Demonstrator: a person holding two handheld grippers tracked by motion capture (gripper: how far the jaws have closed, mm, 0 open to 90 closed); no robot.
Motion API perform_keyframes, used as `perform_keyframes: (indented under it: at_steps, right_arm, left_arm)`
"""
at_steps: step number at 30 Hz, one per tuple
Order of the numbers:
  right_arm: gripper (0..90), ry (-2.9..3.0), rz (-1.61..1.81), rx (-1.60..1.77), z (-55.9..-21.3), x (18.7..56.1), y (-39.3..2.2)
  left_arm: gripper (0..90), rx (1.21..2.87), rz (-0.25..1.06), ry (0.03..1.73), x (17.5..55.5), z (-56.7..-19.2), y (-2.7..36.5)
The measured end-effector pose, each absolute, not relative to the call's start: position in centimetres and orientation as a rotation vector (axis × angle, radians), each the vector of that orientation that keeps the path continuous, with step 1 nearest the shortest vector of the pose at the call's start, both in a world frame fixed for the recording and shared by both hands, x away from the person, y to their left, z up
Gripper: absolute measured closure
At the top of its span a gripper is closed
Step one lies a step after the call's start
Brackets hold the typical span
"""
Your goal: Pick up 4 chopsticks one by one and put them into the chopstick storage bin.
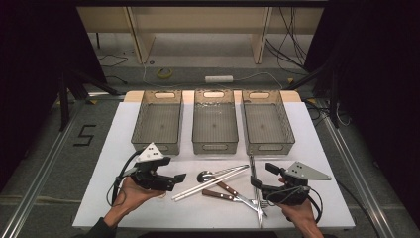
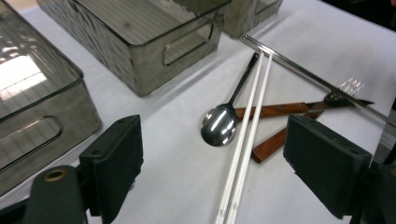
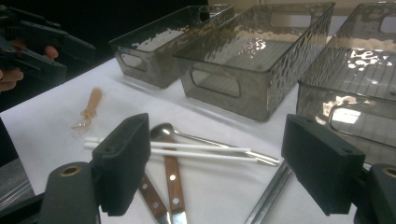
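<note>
On the white table (image 1: 148, 124), seen from the high view, 3 smoky clear plastic bins (image 1: 214, 121) stand in a row, and a heap of cutlery lies just in front of the middle bin: 2 white chopsticks (image 1: 210, 182), a steel spoon (image 1: 204, 176), wood-handled knives (image 1: 218, 196). The left gripper (image 1: 179, 177) hovers left of the heap, the right gripper (image 1: 255, 182) right of it.

In the left gripper view, its jaws stand wide, empty, aimed at the chopsticks (image 2: 243, 149) and spoon (image 2: 218, 125).

In the right gripper view, the jaws gape too, nothing held.

I'd judge this the approach; next comes lowering over 1 piece and pinching.
</note>
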State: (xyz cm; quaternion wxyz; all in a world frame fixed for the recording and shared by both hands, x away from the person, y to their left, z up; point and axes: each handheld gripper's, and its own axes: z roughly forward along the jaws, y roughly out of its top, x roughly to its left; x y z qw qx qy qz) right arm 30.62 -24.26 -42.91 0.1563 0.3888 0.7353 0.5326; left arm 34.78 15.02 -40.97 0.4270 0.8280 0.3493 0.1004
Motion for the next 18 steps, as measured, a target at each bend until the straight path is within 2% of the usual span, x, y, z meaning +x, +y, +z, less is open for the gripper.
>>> perform_keyframes:
  at_steps: [18]
  right_arm:
    - [26.3,2.143,1.525,1.121,-43.1,30.9,-24.3]
  left_arm:
    - [40.6,2.441,0.1,0.835,37.7,-44.2,10.5]
